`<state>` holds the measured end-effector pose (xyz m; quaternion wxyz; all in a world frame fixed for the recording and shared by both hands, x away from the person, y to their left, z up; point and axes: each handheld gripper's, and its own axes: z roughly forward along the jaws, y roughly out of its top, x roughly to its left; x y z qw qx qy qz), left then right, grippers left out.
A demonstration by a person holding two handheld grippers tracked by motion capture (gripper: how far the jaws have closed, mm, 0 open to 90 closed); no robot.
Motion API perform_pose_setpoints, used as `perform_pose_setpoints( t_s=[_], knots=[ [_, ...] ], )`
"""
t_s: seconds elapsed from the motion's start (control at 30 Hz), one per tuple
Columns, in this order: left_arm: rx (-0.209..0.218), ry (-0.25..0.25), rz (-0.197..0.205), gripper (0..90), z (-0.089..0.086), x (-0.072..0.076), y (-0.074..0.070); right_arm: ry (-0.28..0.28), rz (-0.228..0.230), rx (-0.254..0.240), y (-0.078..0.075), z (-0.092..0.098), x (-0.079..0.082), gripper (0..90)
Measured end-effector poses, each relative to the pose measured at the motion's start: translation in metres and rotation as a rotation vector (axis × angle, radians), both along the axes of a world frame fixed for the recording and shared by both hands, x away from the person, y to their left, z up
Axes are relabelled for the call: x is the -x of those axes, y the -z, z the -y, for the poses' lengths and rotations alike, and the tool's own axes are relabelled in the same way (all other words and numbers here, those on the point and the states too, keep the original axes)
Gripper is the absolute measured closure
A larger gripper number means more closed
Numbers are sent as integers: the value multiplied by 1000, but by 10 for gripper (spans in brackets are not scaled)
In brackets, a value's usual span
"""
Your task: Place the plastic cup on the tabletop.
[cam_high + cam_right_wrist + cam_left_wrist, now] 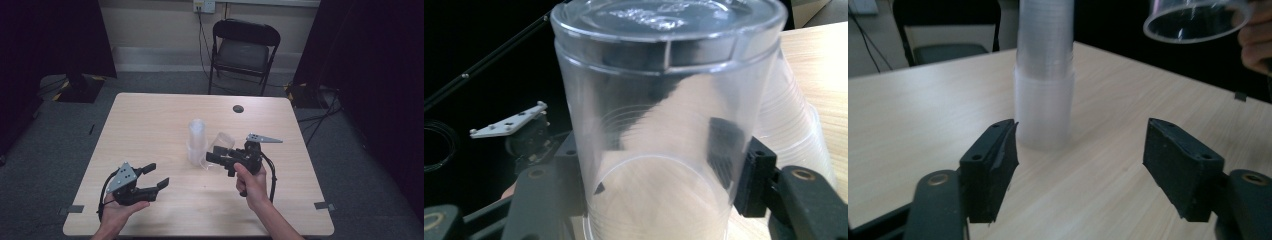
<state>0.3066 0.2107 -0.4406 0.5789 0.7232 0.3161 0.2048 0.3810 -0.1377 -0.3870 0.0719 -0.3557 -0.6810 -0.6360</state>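
A clear cup held tilted beside the cup stack.

The right gripper (216,158) clamps a single clear cup (221,143) just right of the upright stack of cups (196,141) on the table (150,120); its long axis leans, mouth toward the stack. The left gripper (155,176), jaws wide and holding nothing, rests near and left of the stack.

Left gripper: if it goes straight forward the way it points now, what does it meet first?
Probably the stack of clear cups, standing upright just ahead of the open left gripper, slightly nearer one side. Depth is uncertain.
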Motion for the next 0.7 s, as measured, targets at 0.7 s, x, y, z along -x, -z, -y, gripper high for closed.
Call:
perform_pose_setpoints(
  t_s=[0.7],
  knots=[
    [108,96,100,500,74,-15,-15,-36,-22,-20,-9,-5,19,389]
  ],
)
